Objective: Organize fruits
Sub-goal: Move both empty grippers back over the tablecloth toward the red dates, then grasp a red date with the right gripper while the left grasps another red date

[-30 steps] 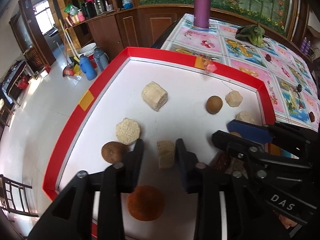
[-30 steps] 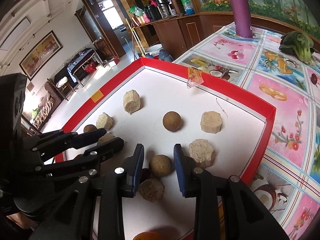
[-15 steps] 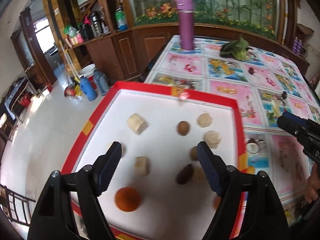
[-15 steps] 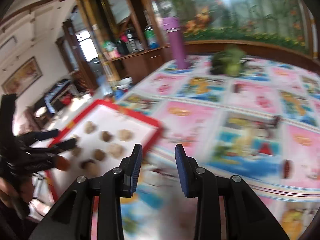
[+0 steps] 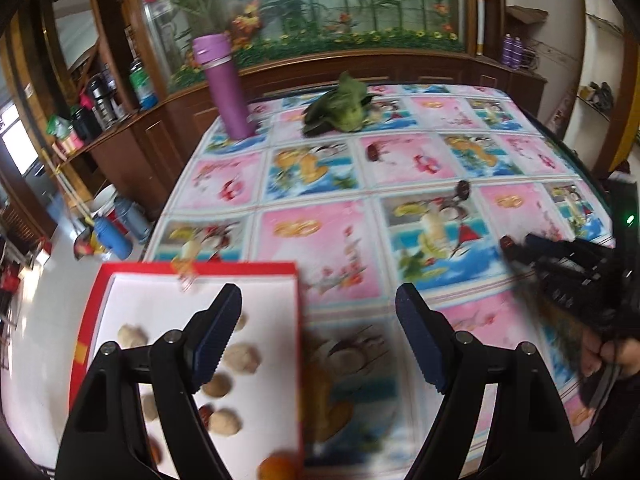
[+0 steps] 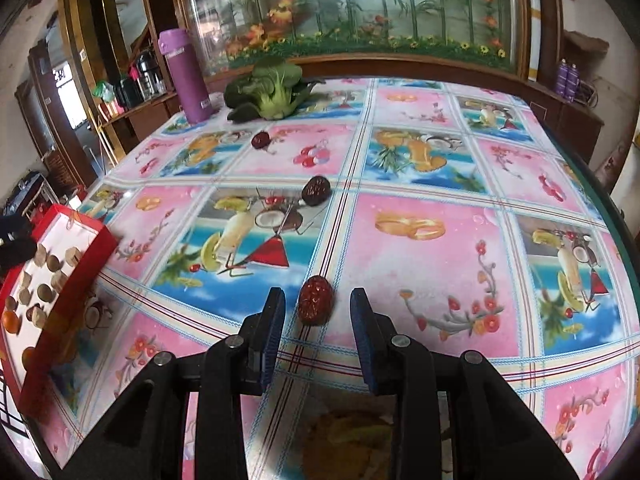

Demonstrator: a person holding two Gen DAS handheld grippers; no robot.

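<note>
Now the red-rimmed white tray with pale and brown fruits lies far to the left on the flowered tablecloth. Nearer, the right gripper is spread, and the wrinkled dark red date lies between its fingertips, long axis pointing forward. The left gripper hovers spread, farther away.

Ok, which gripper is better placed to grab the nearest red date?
Right. The right gripper is open with the nearest red date between its fingertips; the left gripper hovers by the red tray.
</note>
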